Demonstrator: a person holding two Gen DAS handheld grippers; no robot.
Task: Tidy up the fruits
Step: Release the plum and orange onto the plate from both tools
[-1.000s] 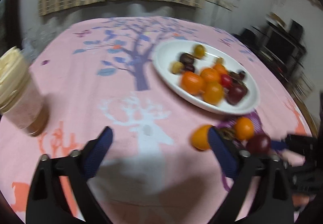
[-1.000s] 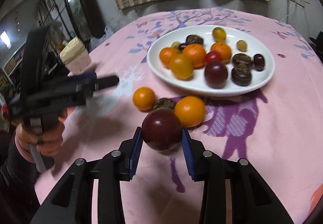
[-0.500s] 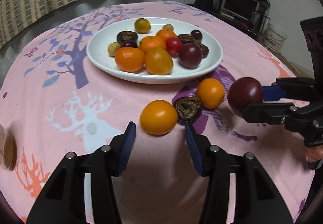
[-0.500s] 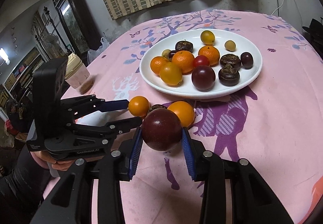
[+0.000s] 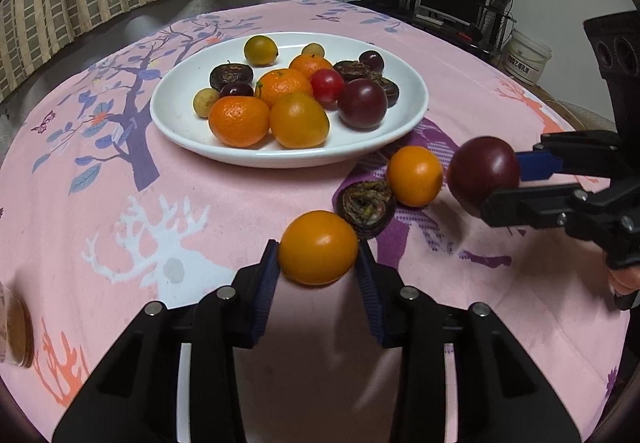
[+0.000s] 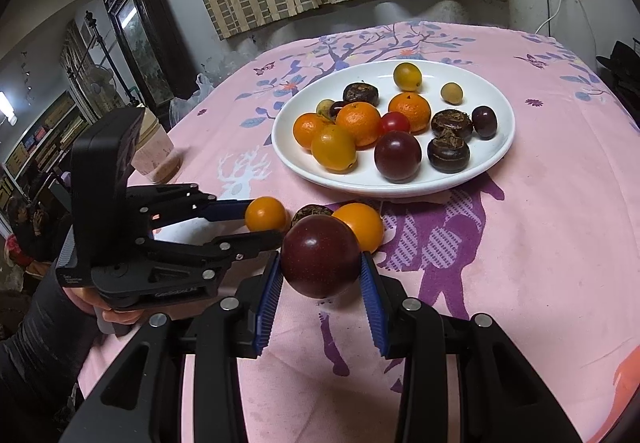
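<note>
A white plate [image 5: 404,123] [image 6: 496,159] with several oranges, plums and dark water chestnuts sits mid-table. My left gripper [image 5: 318,271] [image 6: 256,225] is shut on an orange fruit [image 5: 318,247] [image 6: 265,214] resting at table level in front of the plate. My right gripper [image 6: 320,283] [image 5: 516,179] is shut on a dark red plum [image 6: 320,255] [image 5: 482,169] and holds it above the cloth. A second orange fruit [image 5: 414,175] [image 6: 360,225] and a water chestnut [image 5: 366,203] [image 6: 310,212] lie on the cloth between the two grippers.
The pink printed tablecloth [image 5: 120,203] covers a round table. A lidded jar [image 6: 154,151] stands at the left, also showing at the left wrist view's edge [image 5: 14,335]. A TV stand [image 5: 456,3] and a bucket [image 5: 526,59] are beyond the table's far right.
My left gripper moved forward and closed on the nearest orange fruit. My right gripper kept its hold on the plum, staying about where it was.
</note>
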